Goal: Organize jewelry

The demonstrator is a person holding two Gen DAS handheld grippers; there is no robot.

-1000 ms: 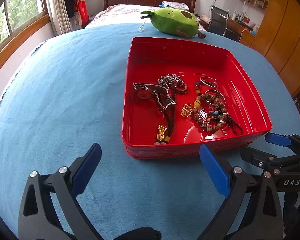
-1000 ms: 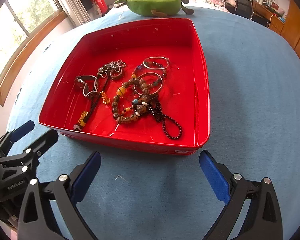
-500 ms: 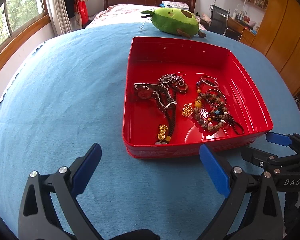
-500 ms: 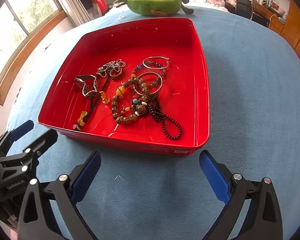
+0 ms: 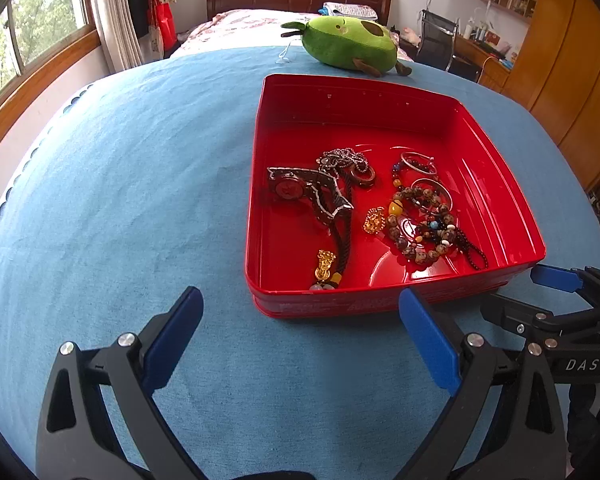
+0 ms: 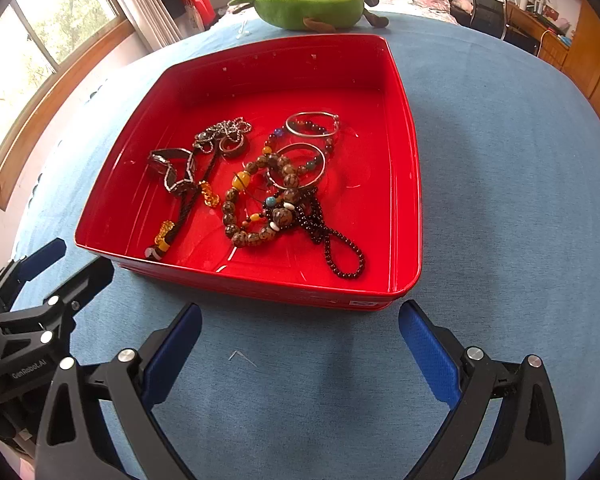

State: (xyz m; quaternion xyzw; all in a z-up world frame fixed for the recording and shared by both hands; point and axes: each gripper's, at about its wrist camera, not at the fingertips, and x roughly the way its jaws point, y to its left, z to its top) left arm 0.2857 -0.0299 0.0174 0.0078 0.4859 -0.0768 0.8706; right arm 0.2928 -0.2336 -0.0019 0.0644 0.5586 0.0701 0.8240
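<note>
A red tray [image 5: 380,92] [image 6: 416,200] sits on the blue tablecloth and holds a tangle of jewelry: a dark watch [image 5: 290,188] [image 6: 162,164], a chain with a ring [image 5: 346,160] [image 6: 224,132], a black cord with gold charms [image 5: 326,266] [image 6: 166,232], brown bead bracelets [image 5: 416,240] [image 6: 256,208], silver bangles [image 5: 418,162] [image 6: 312,124] and a black bead strand [image 6: 340,252]. My left gripper [image 5: 300,332] is open and empty just in front of the tray's near edge. My right gripper [image 6: 300,340] is open and empty before the tray too.
A green avocado plush [image 5: 348,42] [image 6: 312,2] lies beyond the tray. The right gripper shows at the right of the left wrist view [image 5: 556,280]; the left gripper shows at the left of the right wrist view [image 6: 44,260]. A bed, window and wooden cupboards stand behind.
Both grippers have edged very slightly; the tray and jewelry have not moved. Both stay open.
</note>
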